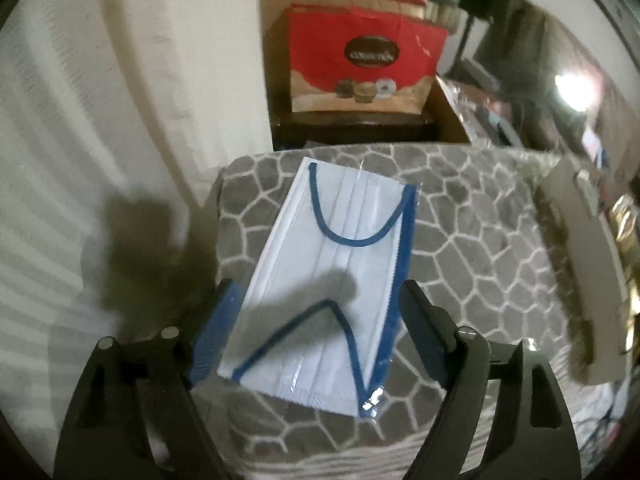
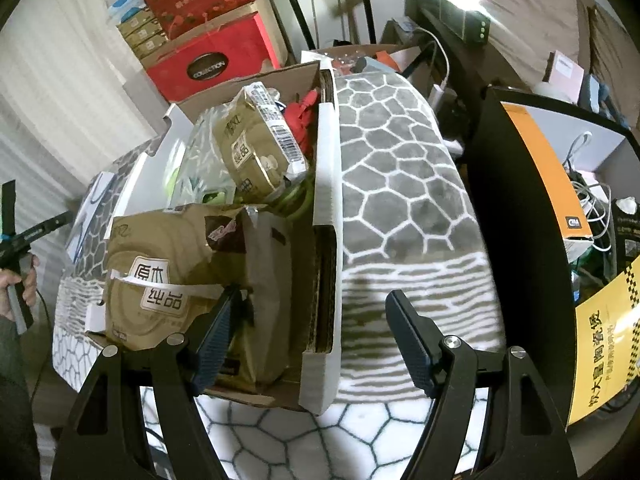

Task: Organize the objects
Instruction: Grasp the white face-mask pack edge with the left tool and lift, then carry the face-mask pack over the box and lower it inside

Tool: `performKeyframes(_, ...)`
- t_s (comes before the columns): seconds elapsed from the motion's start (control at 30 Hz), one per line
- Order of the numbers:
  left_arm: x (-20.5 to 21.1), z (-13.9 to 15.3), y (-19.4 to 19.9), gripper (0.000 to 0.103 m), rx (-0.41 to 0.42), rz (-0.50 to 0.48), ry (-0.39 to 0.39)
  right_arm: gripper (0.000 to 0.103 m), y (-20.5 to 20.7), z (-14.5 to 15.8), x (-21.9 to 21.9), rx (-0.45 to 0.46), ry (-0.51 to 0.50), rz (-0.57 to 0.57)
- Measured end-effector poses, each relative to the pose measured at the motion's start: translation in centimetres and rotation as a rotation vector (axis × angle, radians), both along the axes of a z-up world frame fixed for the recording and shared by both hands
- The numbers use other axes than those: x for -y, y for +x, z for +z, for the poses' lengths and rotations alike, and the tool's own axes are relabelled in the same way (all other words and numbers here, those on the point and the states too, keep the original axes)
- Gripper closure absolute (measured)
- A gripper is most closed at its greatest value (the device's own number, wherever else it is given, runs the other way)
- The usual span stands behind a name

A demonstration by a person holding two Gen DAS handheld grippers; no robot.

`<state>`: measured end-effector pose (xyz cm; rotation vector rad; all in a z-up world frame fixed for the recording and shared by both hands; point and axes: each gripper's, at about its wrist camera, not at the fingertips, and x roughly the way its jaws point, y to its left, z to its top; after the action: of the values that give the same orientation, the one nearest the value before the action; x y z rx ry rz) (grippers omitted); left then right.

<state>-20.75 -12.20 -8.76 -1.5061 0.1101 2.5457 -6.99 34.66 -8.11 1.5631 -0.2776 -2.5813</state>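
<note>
The wrapped face mask (image 1: 328,280) lies flat on the patterned blanket (image 1: 480,248), at twelve o'clock between the left gripper (image 1: 316,336)'s spread, empty jaws. The right gripper (image 2: 308,340) hangs open over the full cardboard box (image 2: 320,280). Sorting looks partly done.

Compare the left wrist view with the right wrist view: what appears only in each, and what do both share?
Only the left wrist view: the mask in full, lying flat in its clear wrapper between the open left gripper. Only the right wrist view: the carton packed with tissue packs, the open right gripper, and a hand. Both: the patterned blanket and the red box.
</note>
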Motion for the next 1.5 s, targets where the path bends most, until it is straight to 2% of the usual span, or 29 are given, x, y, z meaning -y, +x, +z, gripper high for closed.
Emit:
performKeyframes(0.13, -2.0, -1.9, -1.1, 0.017, 0.050, -0.086, -0.067, 0.027, -0.1, 0.0, 0.0, 0.000, -0.001, 0.000)
performKeyframes(0.2, -2.8, -2.6, -1.5, 0.009, 0.049, -0.102, -0.115, 0.027, -0.1, 0.0, 0.0, 0.002, -0.002, 0.000)
performKeyframes(0.27, -3.1, -2.6, -1.4, 0.007, 0.030, -0.098, -0.119, 0.027, -0.1, 0.0, 0.0, 0.001, 0.000, 0.002)
performKeyframes(0.33, -3.0, -2.6, -1.3, 0.015, 0.029, -0.097, -0.075, 0.027, -0.1, 0.0, 0.0, 0.002, 0.001, 0.004)
performKeyframes(0.4, -3.0, -2.4, -1.0, 0.042, 0.021, -0.115, -0.038, 0.027, -0.1, 0.0, 0.0, 0.002, -0.002, 0.005)
performKeyframes(0.43, -3.2, -2.3, -0.9, 0.050, 0.016, -0.126, -0.037, 0.027, -0.1, -0.1, 0.0, 0.003, -0.003, 0.004)
performKeyframes(0.5, -3.5, -2.0, -0.8, 0.075, 0.020, -0.135, -0.037, 0.027, -0.1, -0.2, -0.1, 0.005, -0.006, 0.002)
performKeyframes(0.57, -3.4, -1.7, -0.8, 0.089, 0.028, -0.124, -0.017, 0.027, 0.0, -0.3, -0.1, 0.006, -0.014, 0.002)
performKeyframes(0.6, -3.2, -1.5, -1.0, 0.100, 0.036, -0.112, 0.007, 0.027, 0.0, -0.4, -0.1, 0.006, -0.017, 0.001)
performKeyframes(0.73, -3.0, 0.1, -0.4, 0.100, 0.010, -0.073, 0.067, 0.027, 0.1, -0.3, 0.0, 0.001, -0.018, 0.007)
performKeyframes(0.97, -6.5, 5.2, 2.1, 0.100, -0.049, -0.118, 0.189, 0.027, -0.2, -0.4, 0.0, 0.004, -0.023, 0.016)
performKeyframes(1.0, -7.5, 5.9, 2.6, 0.100, -0.047, -0.126, 0.204, 0.028, -0.2, -0.3, 0.0, 0.001, -0.019, 0.020)
performKeyframes(1.07, -9.2, 7.1, 3.1, 0.100, -0.037, -0.134, 0.228, 0.036, -0.2, -0.3, 0.2, 0.001, -0.022, 0.034)
performKeyframes(1.13, -11.3, 8.2, 3.4, 0.100, -0.015, -0.142, 0.258, 0.039, -0.2, -0.2, 0.3, 0.004, -0.029, 0.043)
performKeyframes(1.27, -15.4, 9.3, 3.6, 0.100, 0.030, -0.176, 0.290, 0.039, -0.1, 0.2, 0.3, 0.004, -0.034, 0.043)
performKeyframes(1.4, -19.6, 9.6, 3.4, 0.100, 0.046, -0.199, 0.283, 0.039, 0.3, 0.9, -0.1, -0.013, -0.048, 0.036)
performKeyframes(1.5, -22.4, 9.7, 3.2, 0.100, 0.069, -0.222, 0.316, 0.039, 0.6, 1.5, -0.6, -0.026, -0.058, 0.029)
